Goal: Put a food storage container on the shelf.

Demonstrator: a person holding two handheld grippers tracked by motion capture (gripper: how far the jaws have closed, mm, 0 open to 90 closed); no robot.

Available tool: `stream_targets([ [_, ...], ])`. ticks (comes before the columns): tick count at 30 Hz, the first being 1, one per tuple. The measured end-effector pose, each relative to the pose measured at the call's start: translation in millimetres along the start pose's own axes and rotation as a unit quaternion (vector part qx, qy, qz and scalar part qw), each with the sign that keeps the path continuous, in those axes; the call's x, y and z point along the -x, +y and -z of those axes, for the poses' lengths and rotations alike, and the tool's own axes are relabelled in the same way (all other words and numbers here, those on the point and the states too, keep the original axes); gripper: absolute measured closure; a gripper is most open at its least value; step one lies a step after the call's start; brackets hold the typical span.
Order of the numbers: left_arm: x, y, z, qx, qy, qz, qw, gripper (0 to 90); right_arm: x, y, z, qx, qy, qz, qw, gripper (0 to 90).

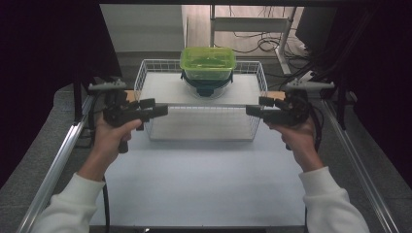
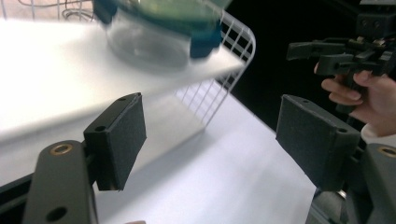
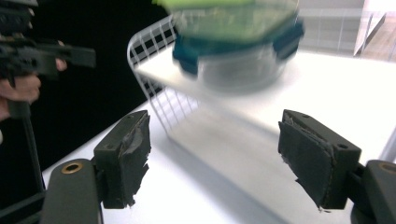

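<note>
White sleeves and two forearms sit nearest the high-view camera, each hand w/ one black two-jaw hand-held gripper: left gripper (image 1: pixel 156 109) at approx 9 o'clock of the table, right gripper (image 1: pixel 253 110) at approx 3 o'clock. Both point inward, level, tips toward each other, just short of the front rail of the white wire basket (image 1: pixel 145 77). Judged reason: squaring up on either side for a two-sided approach to what's stacked at the back.

Left gripper: jaws wide, nothing between the pads (image 2: pixel 122 140). Right gripper: jaws also wide and empty, pads (image 3: pixel 128 156) frayed at the edges.

Stack sits at 12 o'clock, at the far end of the basket, on a white board (image 1: pixel 165 90) laid as its floor. On top: a clear rectangular plastic box w/ lime-green lid (image 1: pixel 208 62). Under it: a clear round container w/ dark blue clip lid (image 1: pixel 206 88). Green box rests on the blue lid, prob. stacked to save space; it has to come off first.

Count: 2 grippers, 2 containers, 1 basket, 1 board, 1 white tabletop (image 1: pixel 204 184). Both containers blurred in the gripper views, contents can't tell.
</note>
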State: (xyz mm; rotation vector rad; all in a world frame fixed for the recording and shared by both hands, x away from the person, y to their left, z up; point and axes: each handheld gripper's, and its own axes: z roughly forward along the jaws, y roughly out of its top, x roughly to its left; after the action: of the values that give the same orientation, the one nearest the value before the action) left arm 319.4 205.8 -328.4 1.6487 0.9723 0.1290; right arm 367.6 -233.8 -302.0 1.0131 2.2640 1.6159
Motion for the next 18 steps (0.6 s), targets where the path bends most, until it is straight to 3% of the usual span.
stream_targets([
  [2,-0.1,-24.1,4.1,-0.007,0.012,0.001,0.9999,23.7,-4.1,-22.5,3.7,-0.012,-0.004,0.010,0.9999,24.3],
  [3,-0.1,-24.1,4.1,-0.007,0.012,0.001,0.9999,23.7,-4.5,-31.2,4.5,-0.015,-0.005,0.013,0.9998,24.2],
  [4,-3.3,-44.0,5.9,-0.012,0.018,0.003,0.9998,23.8,-4.3,-42.1,5.1,-0.020,-0.006,0.015,0.9997,23.6],
  [5,-3.3,-44.0,5.9,-0.012,0.018,0.003,0.9998,24.0,-4.3,-42.1,5.1,-0.020,-0.006,0.015,0.9997,23.6],
  [8,-11.5,-77.0,4.8,-0.024,0.022,0.022,0.9992,24.2,-2.4,-68.3,6.0,-0.020,0.003,0.018,0.9996,23.3],
  [9,-13.2,-83.1,4.4,-0.027,0.023,0.023,0.9991,24.9,0.2,-85.5,5.8,-0.027,0.000,0.015,0.9995,23.3],
  [12,-20.0,-107.5,-2.2,-0.050,0.034,0.023,0.9979,25.6,6.9,-108.5,4.2,-0.043,-0.007,0.000,0.9990,22.7],
  [13,-20.0,-107.5,-2.2,-0.050,0.034,0.023,0.9979,25.9,6.9,-108.5,4.2,-0.043,-0.007,0.000,0.9990,22.7],
  [14,-21.7,-121.0,-7.2,-0.064,0.046,0.018,0.9967,26.2,11.3,-121.0,2.5,-0.059,-0.011,-0.015,0.9981,22.1],
  [18,-22.7,-139.7,-17.5,-0.085,0.055,0.023,0.9946,26.5,15.5,-137.4,0.1,-0.078,-0.019,-0.025,0.9964,22.2],
])
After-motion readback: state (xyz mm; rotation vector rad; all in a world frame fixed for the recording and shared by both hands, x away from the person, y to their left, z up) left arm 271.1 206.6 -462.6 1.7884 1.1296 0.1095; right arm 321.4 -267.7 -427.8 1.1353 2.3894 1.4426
